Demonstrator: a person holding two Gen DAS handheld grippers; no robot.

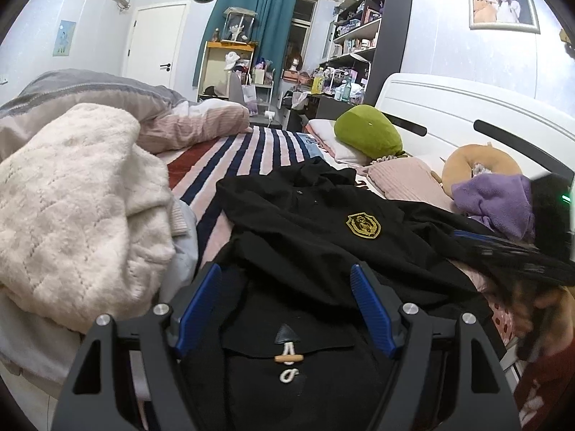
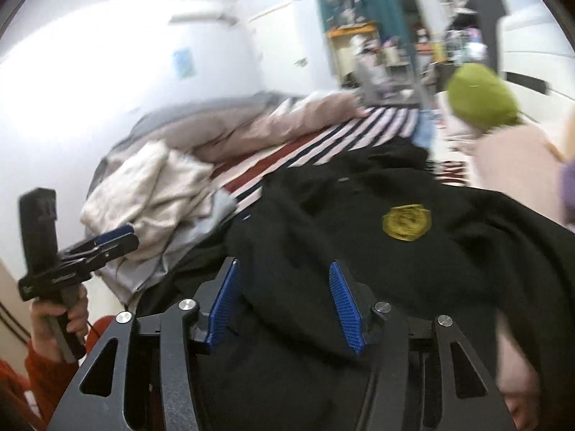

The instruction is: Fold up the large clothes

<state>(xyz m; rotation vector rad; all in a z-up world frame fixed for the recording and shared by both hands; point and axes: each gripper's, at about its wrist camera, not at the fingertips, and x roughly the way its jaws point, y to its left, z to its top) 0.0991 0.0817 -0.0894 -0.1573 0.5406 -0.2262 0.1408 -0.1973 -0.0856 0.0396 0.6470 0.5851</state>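
Left wrist view is showing the black coat [image 1: 323, 237] spreading across the striped bed [image 1: 251, 151], its gold badge [image 1: 363, 225] facing up near the middle and a toggle fastening [image 1: 285, 357] lying at the near edge. The left gripper [image 1: 285, 309] is hovering over that near edge with its blue pads standing apart and nothing pinched between them. The right gripper [image 2: 285, 305] is likewise hanging over a raised fold of the coat, jaws parted, cloth lying under the gap but not clamped.

Risk, as I judge it: the coat is lying rumpled, so a fold begun now may be trapping creases, and either gripper closing too deep may be catching the bed cover beneath. The cream knitted sweater [image 1: 79, 215] heaped at the left is sitting just beside the coat and may be getting dragged along.

In the right wrist view, the person's left hand [image 2: 59, 318], in a red sleeve, is gripping the left tool's handle at the near left, the tool pointing towards the far right. Both grippers are tilting downward towards the coat. That view is blurring.
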